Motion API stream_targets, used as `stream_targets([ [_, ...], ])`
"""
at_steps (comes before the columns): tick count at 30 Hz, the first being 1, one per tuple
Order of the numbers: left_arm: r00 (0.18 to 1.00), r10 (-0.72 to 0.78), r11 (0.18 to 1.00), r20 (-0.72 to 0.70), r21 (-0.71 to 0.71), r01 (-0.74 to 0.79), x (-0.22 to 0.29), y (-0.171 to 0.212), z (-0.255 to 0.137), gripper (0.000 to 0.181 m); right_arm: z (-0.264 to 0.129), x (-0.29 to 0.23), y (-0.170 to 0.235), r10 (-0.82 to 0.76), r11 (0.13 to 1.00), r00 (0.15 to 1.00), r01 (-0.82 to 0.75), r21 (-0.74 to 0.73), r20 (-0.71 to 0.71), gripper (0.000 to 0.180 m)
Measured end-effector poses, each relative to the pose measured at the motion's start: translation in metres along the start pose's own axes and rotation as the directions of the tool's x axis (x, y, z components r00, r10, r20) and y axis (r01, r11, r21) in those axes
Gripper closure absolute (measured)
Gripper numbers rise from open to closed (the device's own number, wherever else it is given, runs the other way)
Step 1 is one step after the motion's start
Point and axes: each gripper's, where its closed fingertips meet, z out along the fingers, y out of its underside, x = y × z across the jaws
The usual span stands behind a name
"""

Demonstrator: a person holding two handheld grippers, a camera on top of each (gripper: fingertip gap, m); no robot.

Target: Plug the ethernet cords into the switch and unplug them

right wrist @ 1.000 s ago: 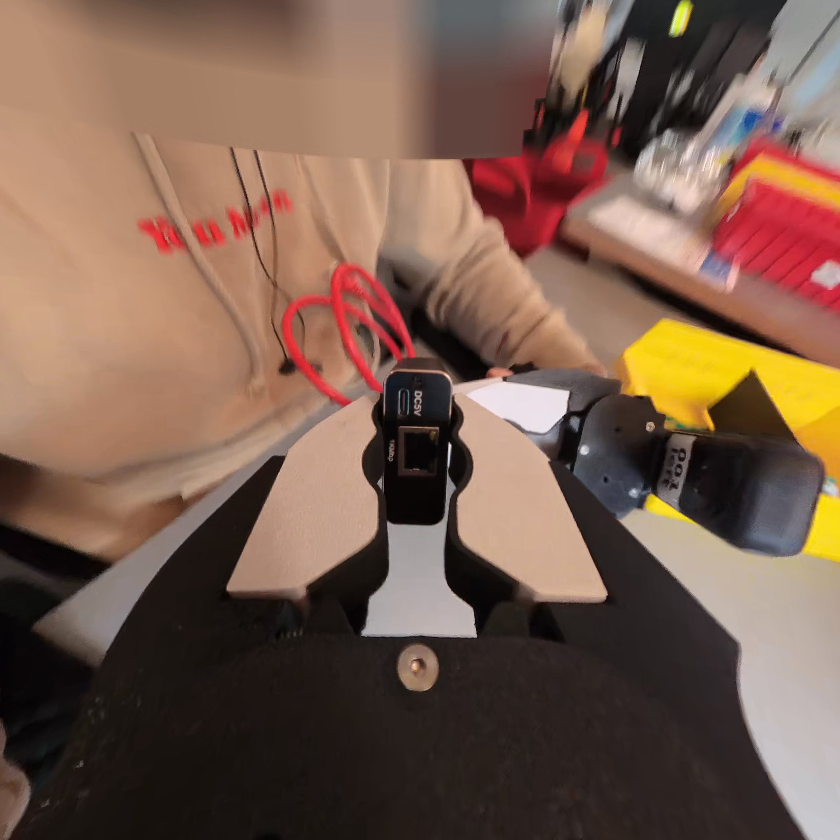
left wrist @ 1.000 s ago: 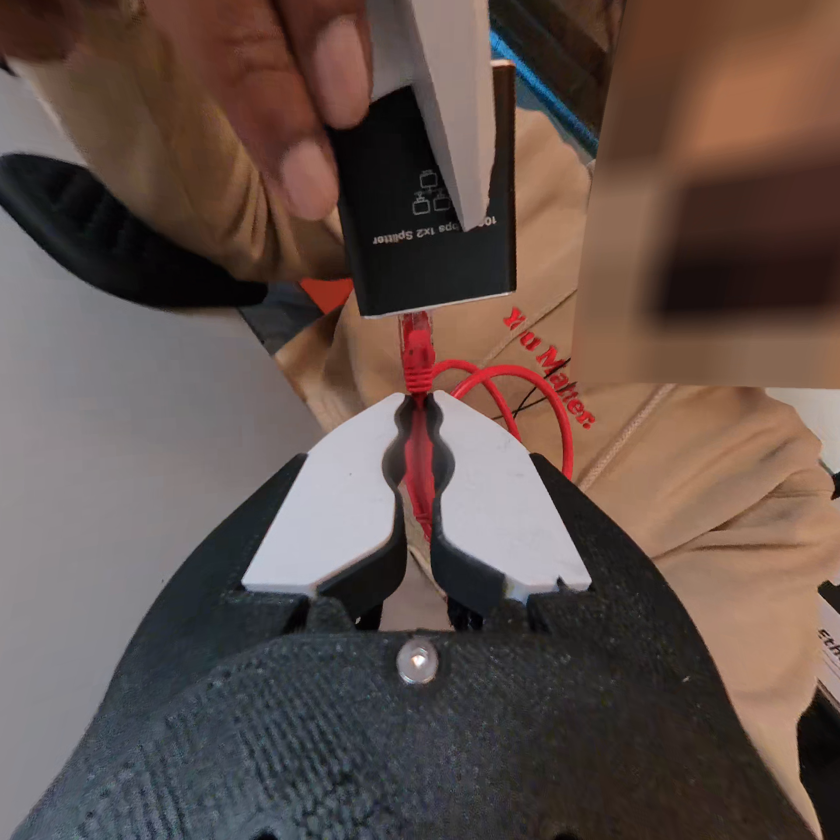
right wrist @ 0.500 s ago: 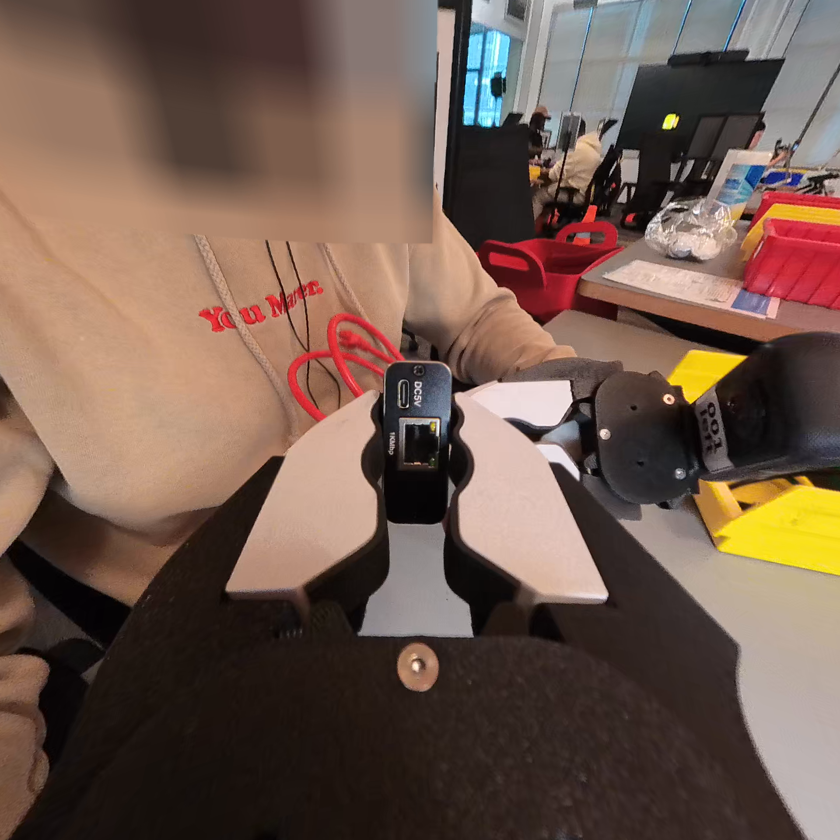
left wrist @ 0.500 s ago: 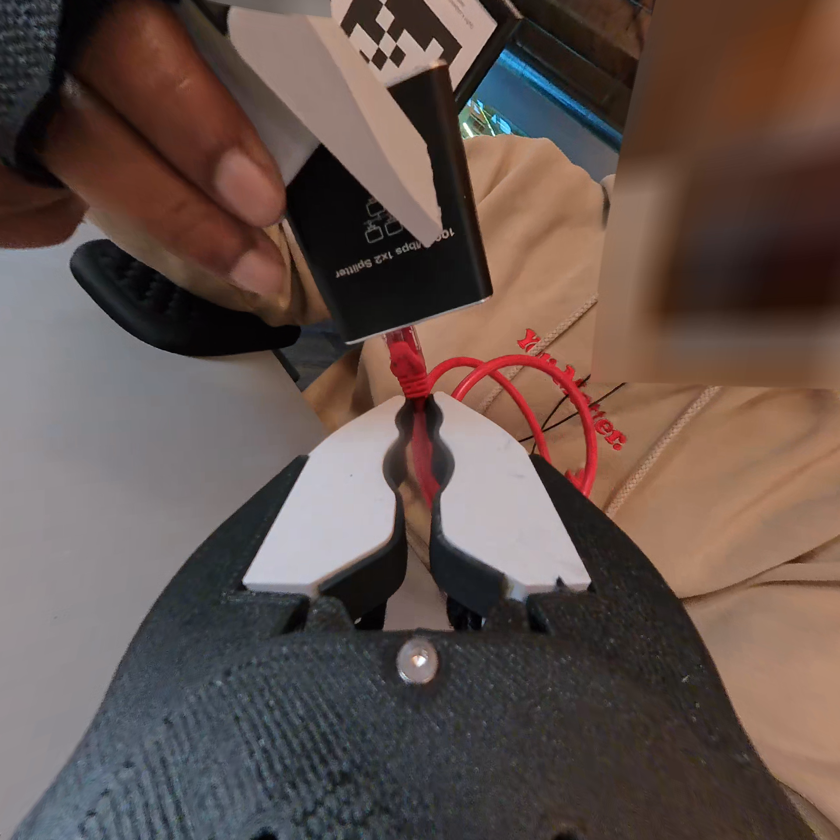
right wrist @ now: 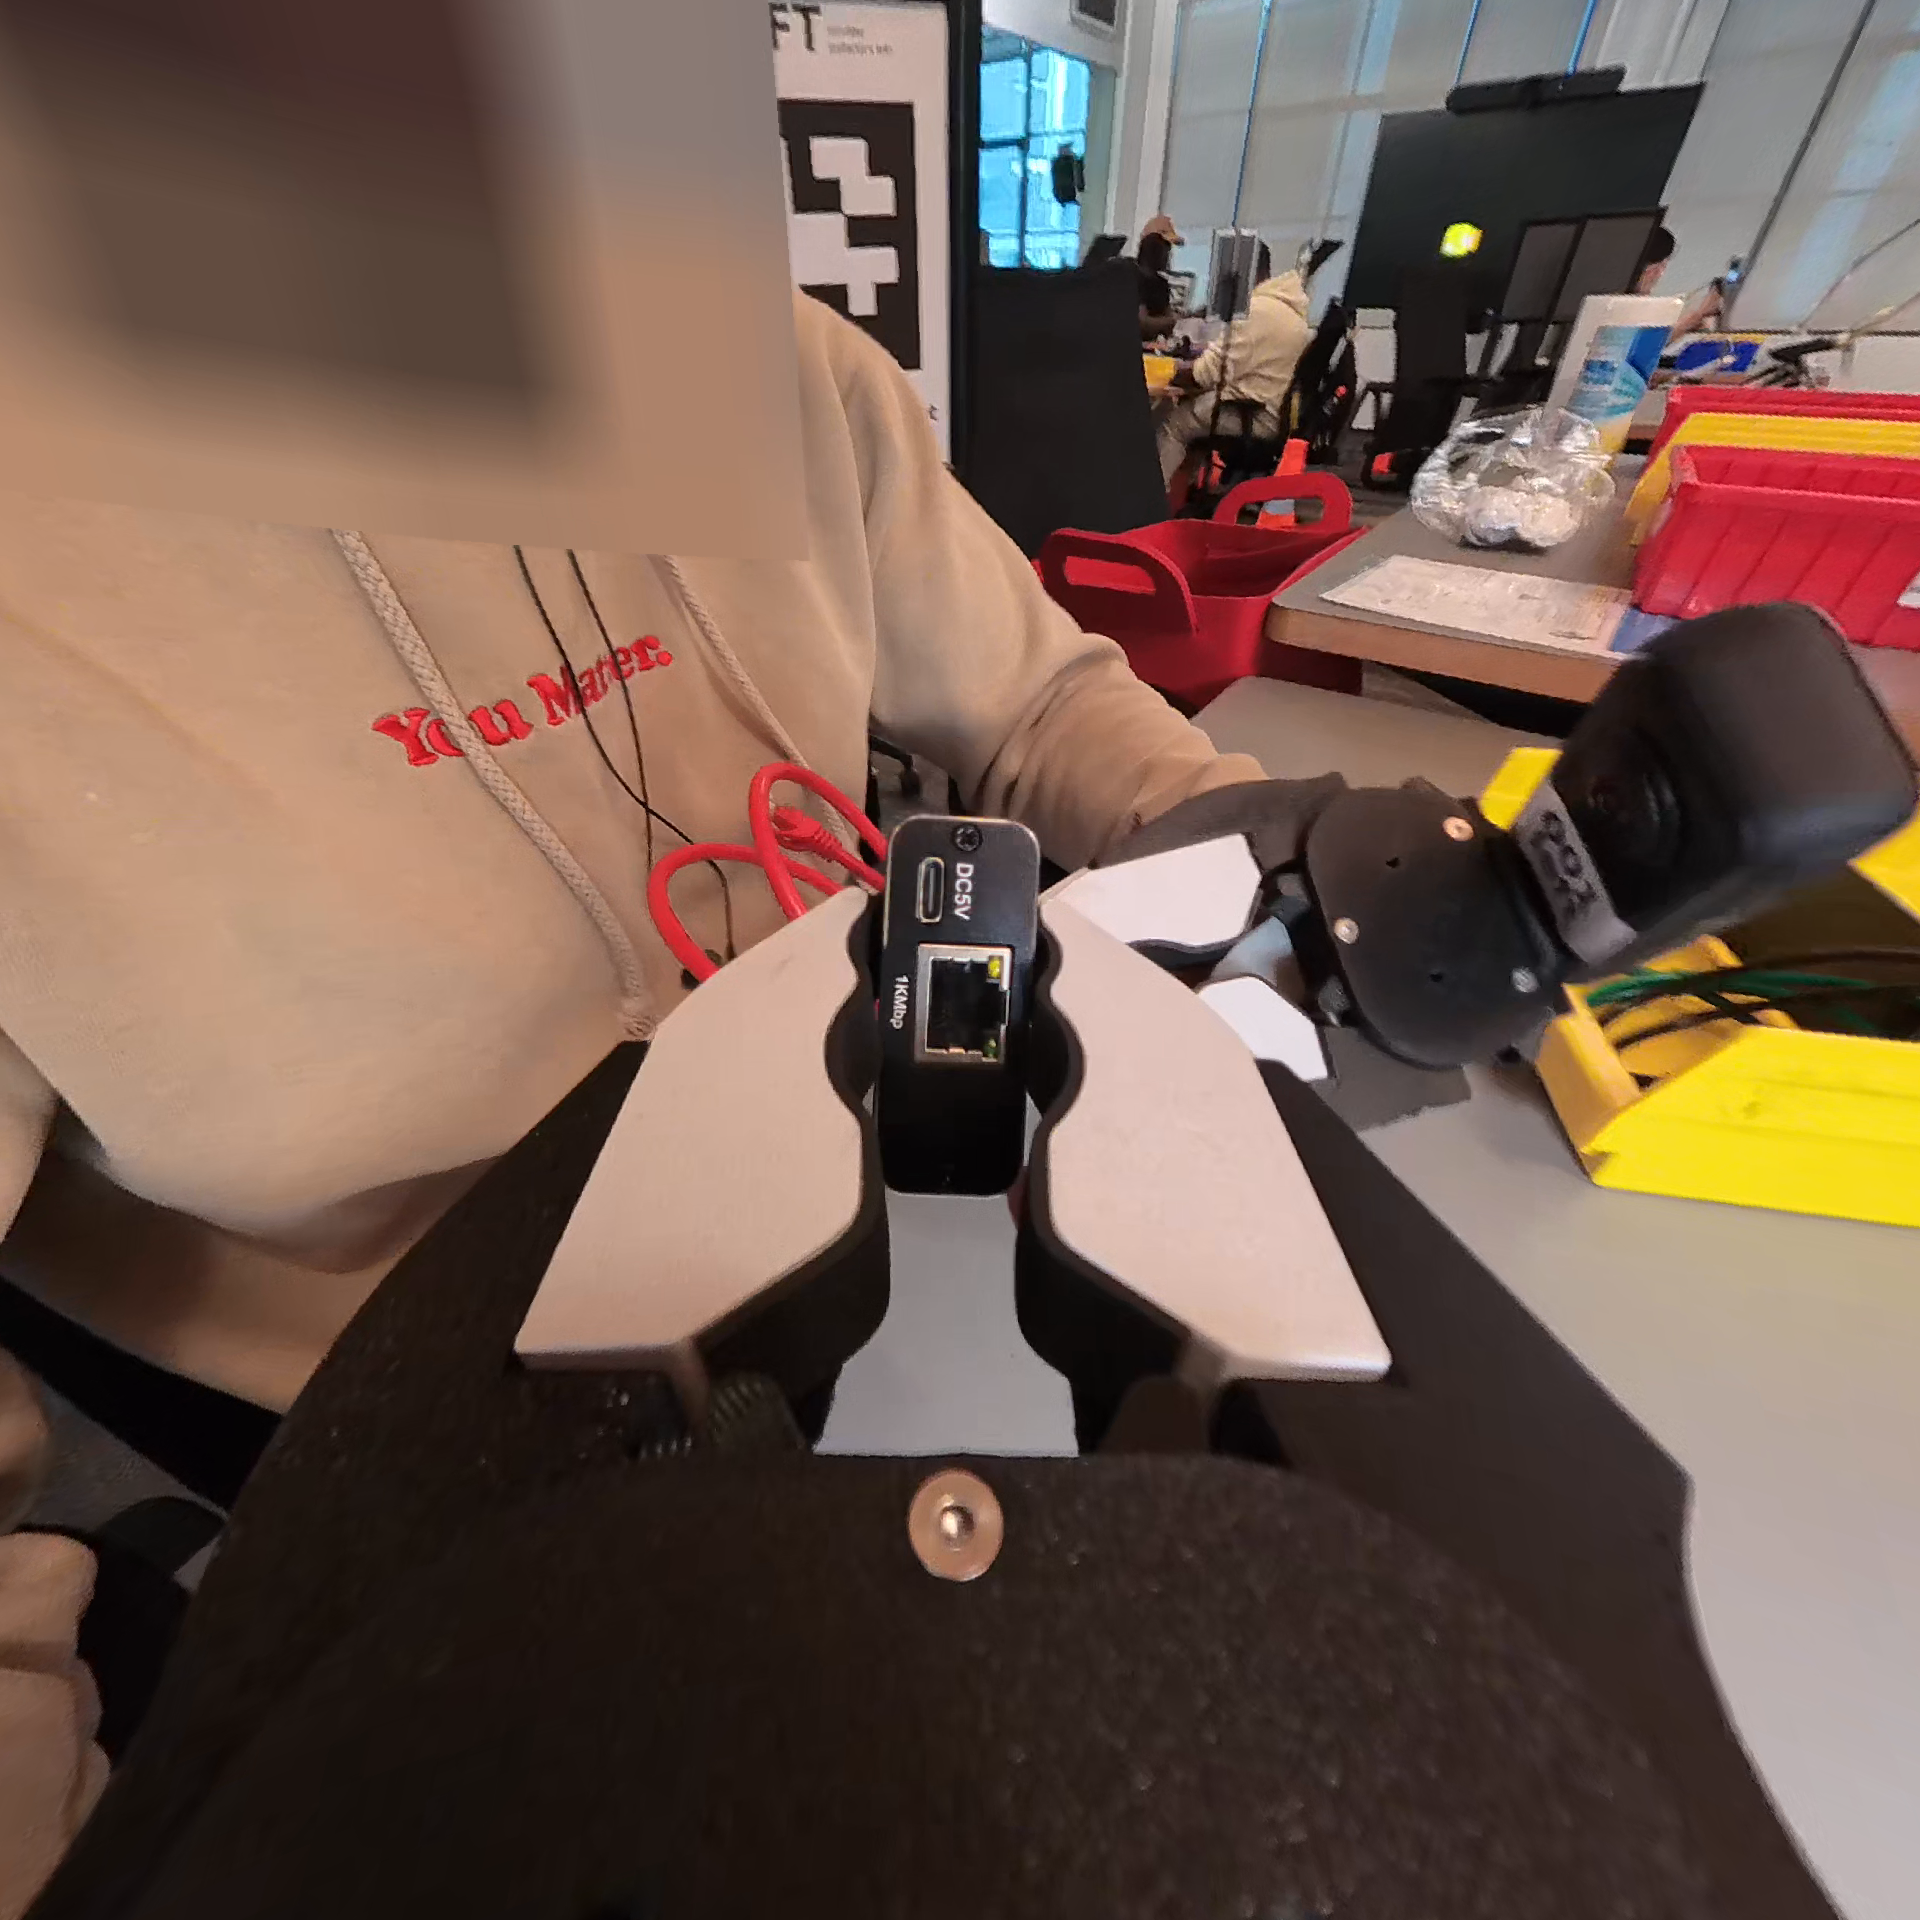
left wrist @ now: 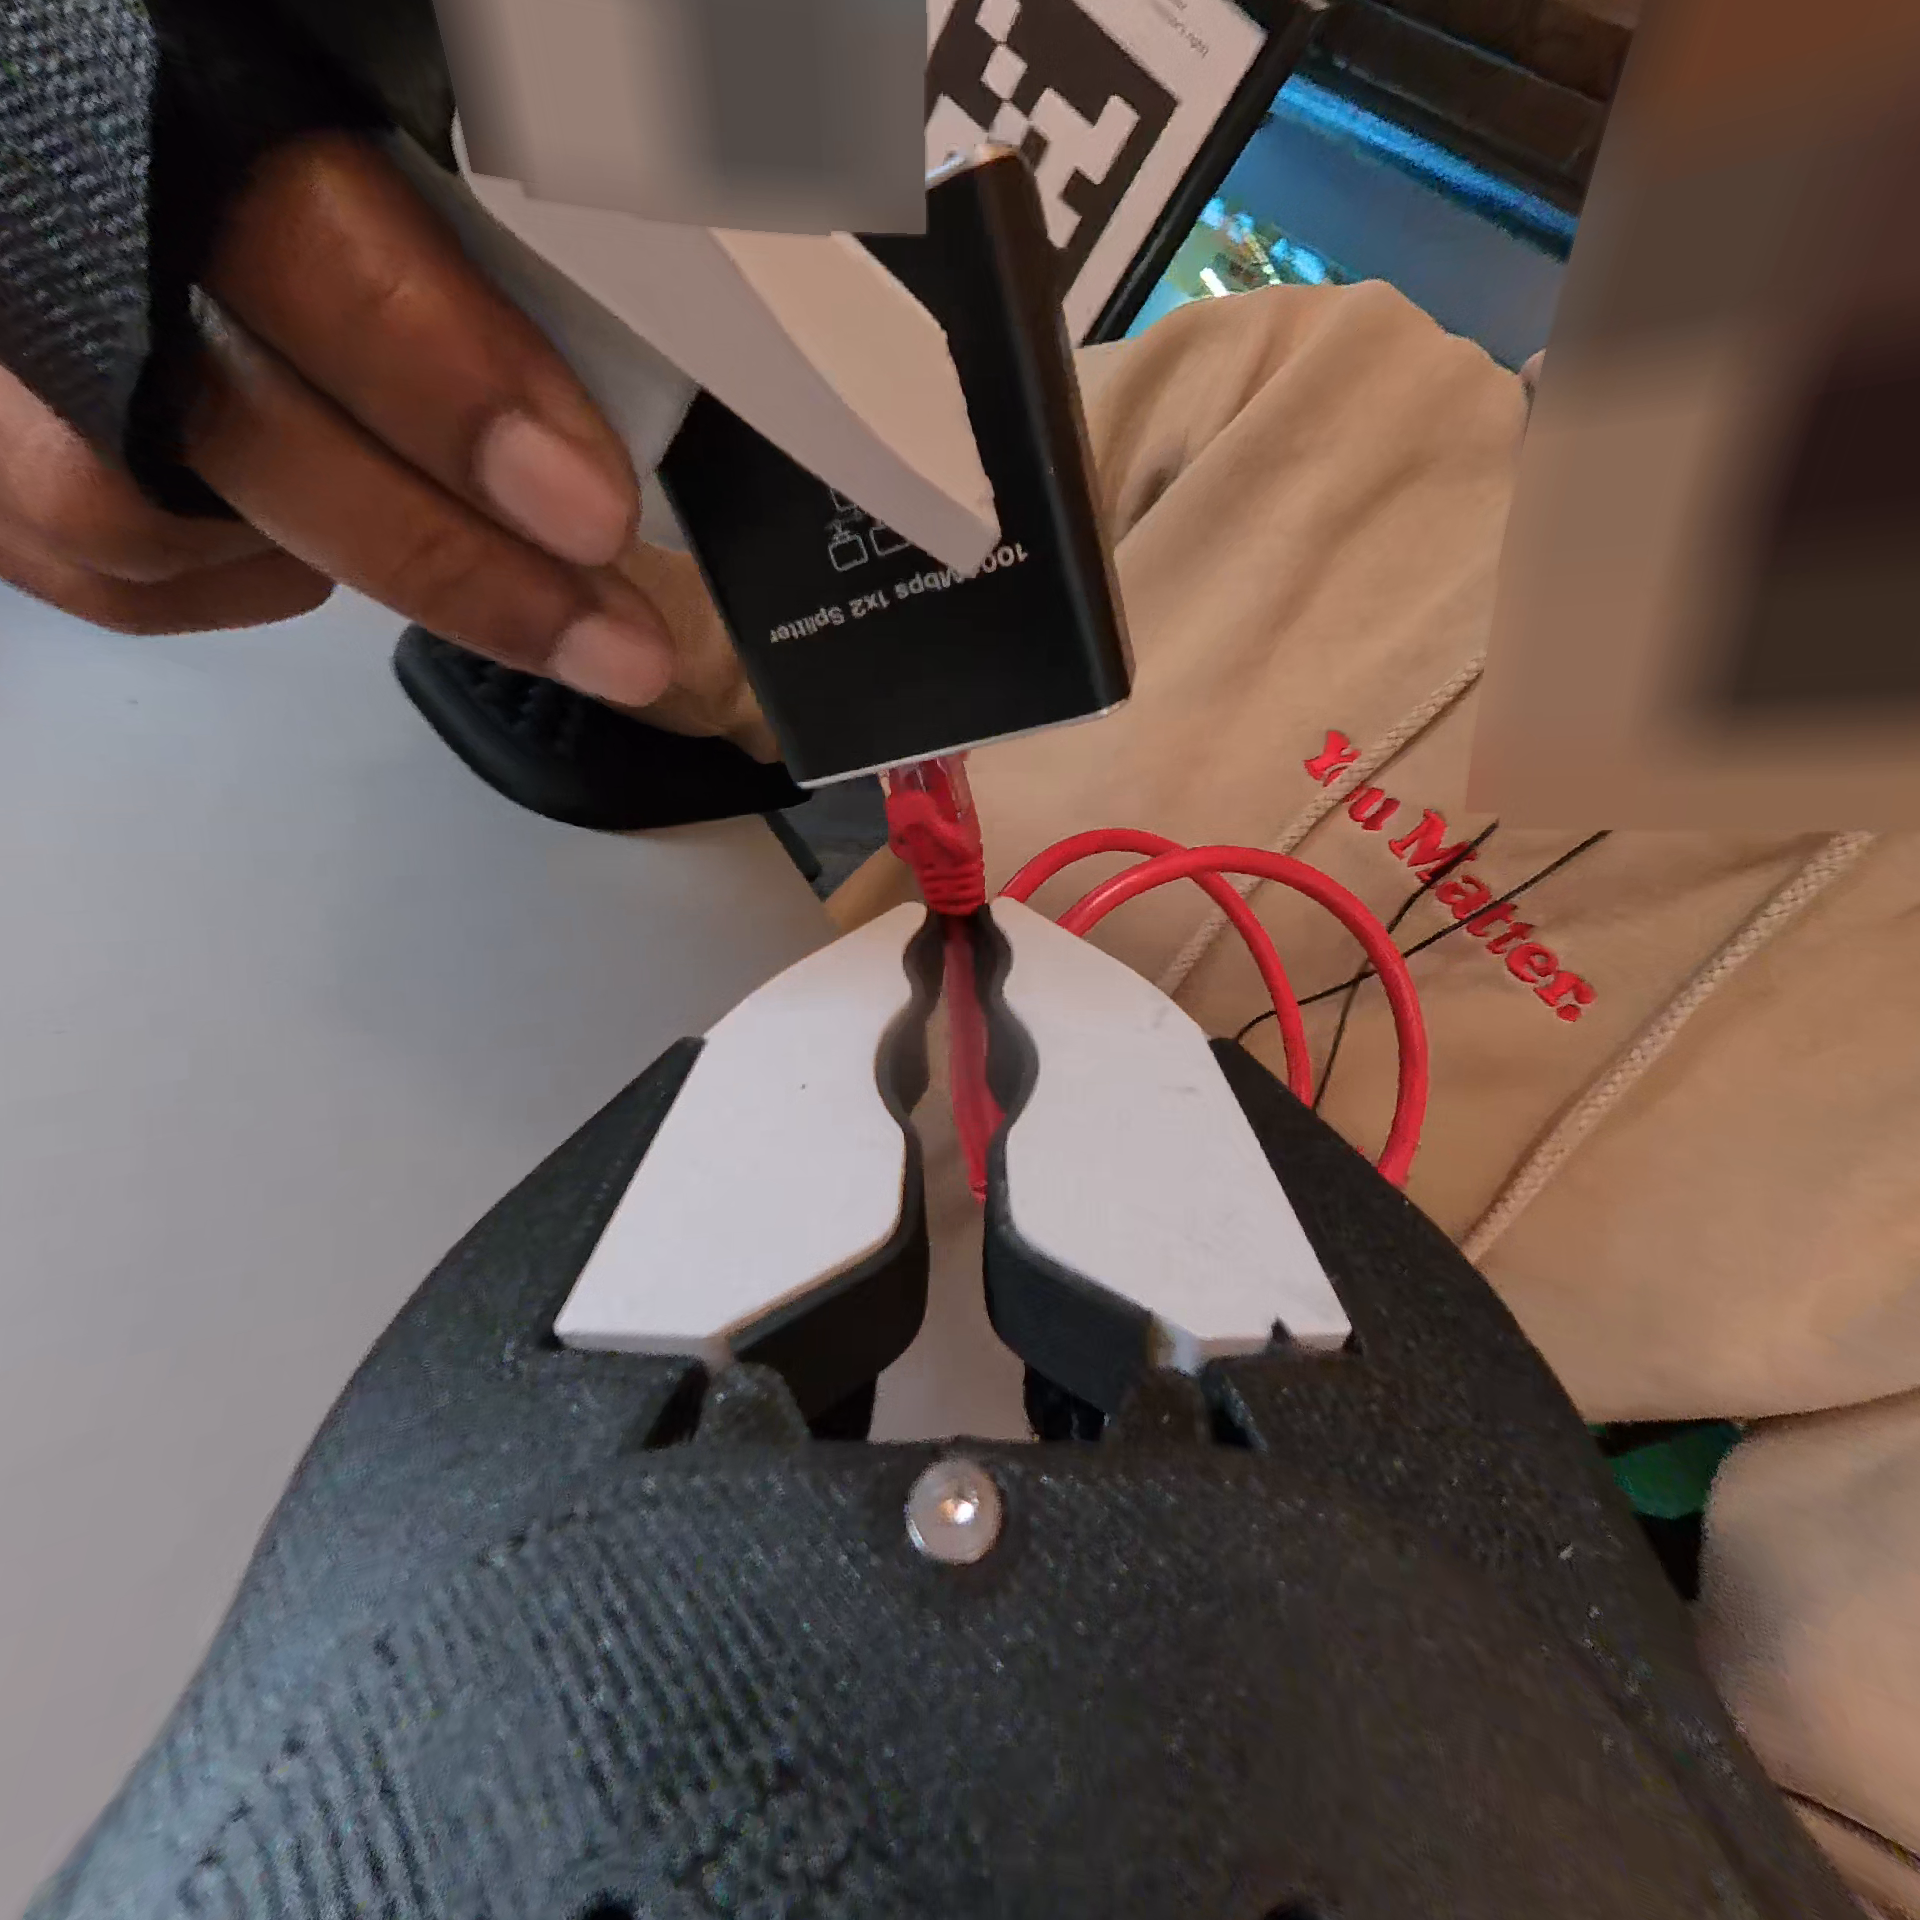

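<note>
My left gripper (left wrist: pixel 956 912) is shut on the red ethernet cord (left wrist: pixel 1351 935) just behind its plug (left wrist: pixel 940 831). The plug's tip sits in a port on the near end of the black switch (left wrist: pixel 904 665). My right gripper (right wrist: pixel 956 894) is shut on the switch (right wrist: pixel 956 1122) and holds it in the air. The switch's other end faces the right wrist camera with an empty port. One white finger (left wrist: pixel 831 343) of the right gripper lies across the switch. The cord (right wrist: pixel 790 842) loops behind the switch. The left gripper's black body (right wrist: pixel 1455 935) shows at the right.
A person in a beige hoodie (right wrist: pixel 260 935) holds both grippers close to the chest, a hand (left wrist: pixel 416 416) at the right gripper. A yellow bin (right wrist: pixel 1714 1122) with green cables stands on the grey table (right wrist: pixel 1558 1351). Red bins (right wrist: pixel 1787 540) and a red basket (right wrist: pixel 1195 592) lie beyond. One gripper's finger ends stand about 6 cm off the other's.
Both grippers have shifted together, and the switch leans more to the left in the left wrist view. Less of the plug shows below the switch. Both grips hold.
</note>
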Motion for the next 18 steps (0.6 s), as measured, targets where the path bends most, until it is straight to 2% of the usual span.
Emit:
stream_targets([
  [3, 0.997, 0.014, 0.999, 0.082, 0.048, -0.018, -0.004, -0.012, -0.010, 0.173, -0.010, 0.004, -0.010, -0.052, 0.999, 0.996, 0.053, 0.010, -0.070, 0.156],
  [4, 0.991, 0.030, 0.997, 0.131, 0.072, -0.040, -0.005, -0.019, -0.014, 0.168, -0.013, 0.006, -0.012, -0.062, 0.998, 0.993, 0.063, 0.007, -0.096, 0.156],
  [5, 0.980, 0.050, 0.995, 0.194, 0.079, -0.067, -0.008, -0.024, -0.018, 0.156, -0.016, 0.008, -0.013, -0.065, 0.998, 0.990, 0.064, -0.005, -0.124, 0.156],
  [8, 0.885, 0.138, 0.989, 0.444, -0.012, -0.148, -0.029, -0.027, -0.027, 0.148, -0.021, 0.020, -0.016, -0.078, 0.997, 0.973, 0.072, -0.037, -0.216, 0.156],
  [10, 0.826, 0.179, 0.982, 0.535, -0.047, -0.182, -0.034, -0.032, -0.029, 0.150, -0.026, 0.031, -0.019, -0.088, 0.996, 0.948, 0.078, -0.047, -0.305, 0.156],
  [13, 0.662, 0.280, 0.955, 0.695, -0.131, -0.266, -0.046, -0.042, -0.040, 0.170, -0.028, 0.044, -0.021, -0.086, 0.996, 0.919, 0.069, -0.059, -0.385, 0.156],
  [15, 0.561, 0.331, 0.936, 0.759, -0.189, -0.297, -0.050, -0.047, -0.049, 0.172, -0.030, 0.049, -0.025, -0.094, 0.995, 0.900, 0.076, -0.059, -0.426, 0.156],
  [18, 0.536, 0.341, 0.935, 0.773, -0.223, -0.275, -0.049, -0.047, -0.052, 0.172, -0.029, 0.051, -0.025, -0.097, 0.995, 0.890, 0.070, -0.078, -0.446, 0.155],
])
